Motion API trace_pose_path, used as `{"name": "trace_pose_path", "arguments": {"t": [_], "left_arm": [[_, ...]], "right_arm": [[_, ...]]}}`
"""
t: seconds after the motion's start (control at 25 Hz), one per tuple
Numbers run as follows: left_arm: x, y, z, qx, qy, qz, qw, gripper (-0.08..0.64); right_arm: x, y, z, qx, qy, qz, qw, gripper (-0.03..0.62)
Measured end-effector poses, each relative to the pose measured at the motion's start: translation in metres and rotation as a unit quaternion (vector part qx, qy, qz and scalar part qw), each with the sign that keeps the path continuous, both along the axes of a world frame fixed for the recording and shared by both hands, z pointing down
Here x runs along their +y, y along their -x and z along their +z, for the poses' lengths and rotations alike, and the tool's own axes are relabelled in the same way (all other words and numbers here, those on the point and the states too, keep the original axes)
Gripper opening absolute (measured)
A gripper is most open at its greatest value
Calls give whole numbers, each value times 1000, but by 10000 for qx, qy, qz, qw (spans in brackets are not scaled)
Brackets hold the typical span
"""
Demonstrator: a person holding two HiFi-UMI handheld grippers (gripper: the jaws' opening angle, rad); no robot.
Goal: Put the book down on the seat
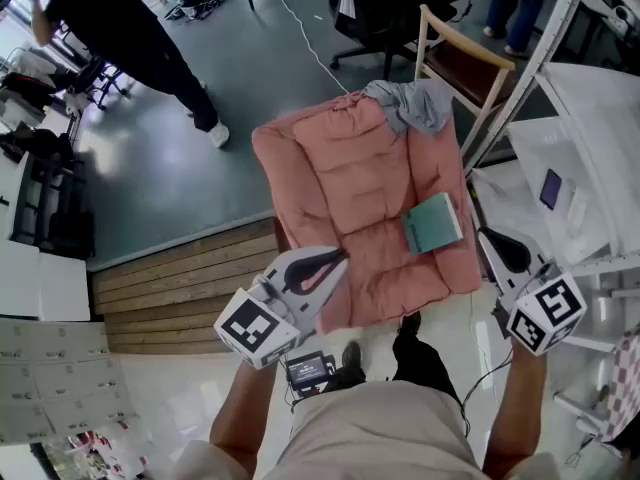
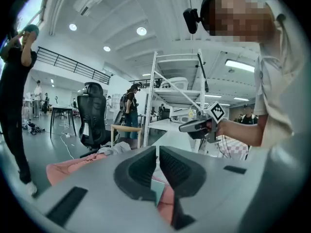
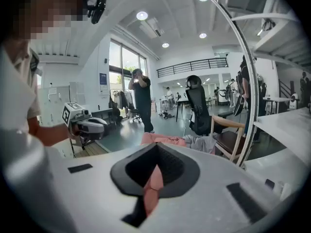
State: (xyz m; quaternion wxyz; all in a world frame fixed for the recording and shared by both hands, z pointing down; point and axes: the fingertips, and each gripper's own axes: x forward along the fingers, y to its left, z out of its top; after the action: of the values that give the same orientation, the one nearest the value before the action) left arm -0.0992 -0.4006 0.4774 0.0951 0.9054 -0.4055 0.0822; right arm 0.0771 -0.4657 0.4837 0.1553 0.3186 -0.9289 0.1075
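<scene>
A teal book (image 1: 432, 223) lies flat on the right side of the pink cushioned seat (image 1: 350, 198), with nothing touching it. My left gripper (image 1: 338, 259) hovers over the seat's near left corner, shut and empty. My right gripper (image 1: 490, 240) hangs just off the seat's right edge, near the book but apart from it, also shut with nothing in it. In the left gripper view the jaws (image 2: 158, 152) stand pressed close, with a sliver of the teal book (image 2: 157, 191) showing below them. The right gripper view shows its pads (image 3: 156, 152) together above the pink seat (image 3: 163, 140).
A grey cloth (image 1: 415, 103) is draped over the seat's back right corner. A wooden chair (image 1: 465, 63) and a black office chair (image 1: 390, 8) stand behind it. White tables (image 1: 570, 168) crowd the right side. A person (image 1: 140, 38) stands at the far left. Wooden steps (image 1: 190, 288) run at the left.
</scene>
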Motion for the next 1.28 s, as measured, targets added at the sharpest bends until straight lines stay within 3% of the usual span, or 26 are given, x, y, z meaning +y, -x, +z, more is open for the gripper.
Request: {"name": "trace_pose_path", "arguments": {"t": [0.52,1.28], "left_arm": [[61,0,-44,108,-460,311,9984,25],[104,4,-43,163,-610,450,9970,25]], "right_arm": [[94,4,-82,278,-821,-13,9962,-15],[143,-6,-98,366,-1039,179,9938,-15]]}}
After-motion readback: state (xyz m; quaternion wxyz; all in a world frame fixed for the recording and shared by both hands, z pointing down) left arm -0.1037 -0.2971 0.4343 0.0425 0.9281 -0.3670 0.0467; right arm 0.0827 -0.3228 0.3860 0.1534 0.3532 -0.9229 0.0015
